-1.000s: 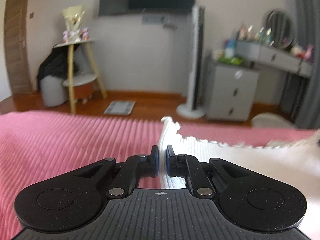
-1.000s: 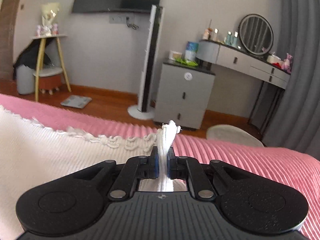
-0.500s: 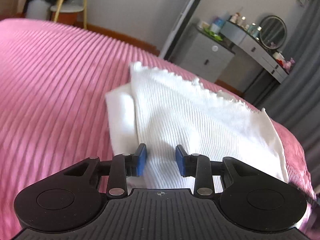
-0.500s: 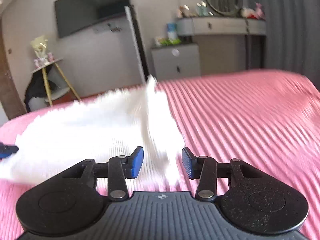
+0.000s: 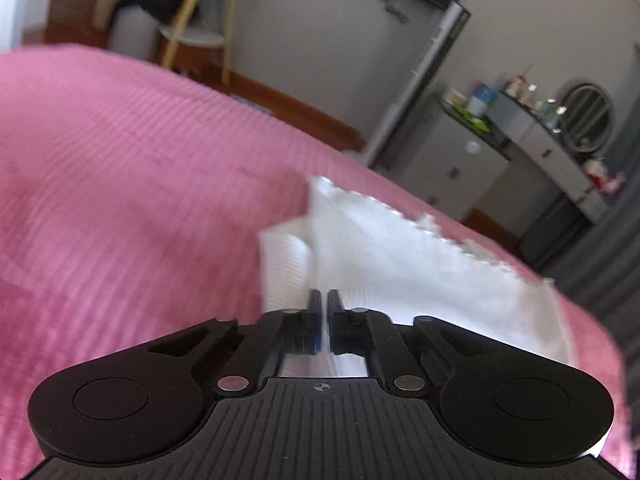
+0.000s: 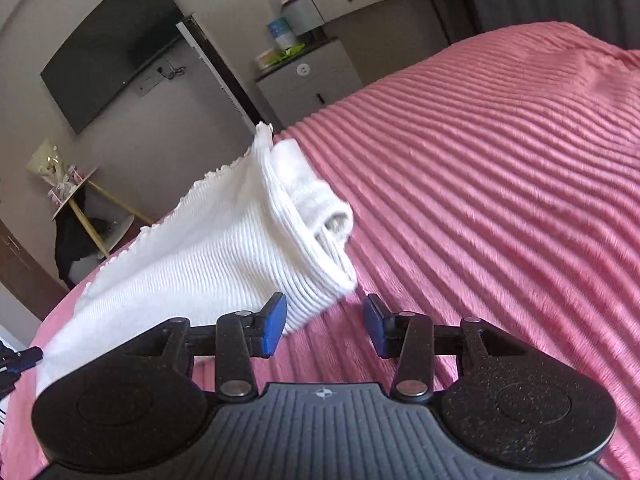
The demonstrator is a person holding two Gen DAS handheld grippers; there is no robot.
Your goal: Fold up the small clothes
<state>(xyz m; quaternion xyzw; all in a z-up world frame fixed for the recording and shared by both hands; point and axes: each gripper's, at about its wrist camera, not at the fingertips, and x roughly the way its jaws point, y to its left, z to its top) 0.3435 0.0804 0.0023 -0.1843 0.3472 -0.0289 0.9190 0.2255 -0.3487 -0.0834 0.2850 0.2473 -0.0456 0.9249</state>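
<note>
A white ribbed garment (image 5: 400, 264) with a scalloped hem lies folded over on the pink ribbed bedspread (image 5: 120, 200). My left gripper (image 5: 324, 304) is shut on the garment's near edge, and a strip of white cloth shows between its pads. In the right wrist view the garment (image 6: 192, 264) stretches off to the left, with a rolled fold at its right end. My right gripper (image 6: 326, 324) is open just short of that fold, with only bedspread (image 6: 500, 180) between its fingers. The left gripper's tip (image 6: 20, 358) shows at the garment's far left end.
Beyond the bed stand a grey drawer cabinet (image 5: 452, 160), a dressing table with a round mirror (image 5: 588, 118), a tall slim tower unit (image 5: 420, 76) and a wooden-legged side table (image 5: 192, 36). A dark screen (image 6: 108, 48) hangs on the wall. Grey curtains (image 5: 600, 248) hang at the right.
Both grippers let go of the bunched white cloth, which now lies folded on the bed. The left gripper opened, then shut on the garment's near edge. The right gripper opened and stays open.
</note>
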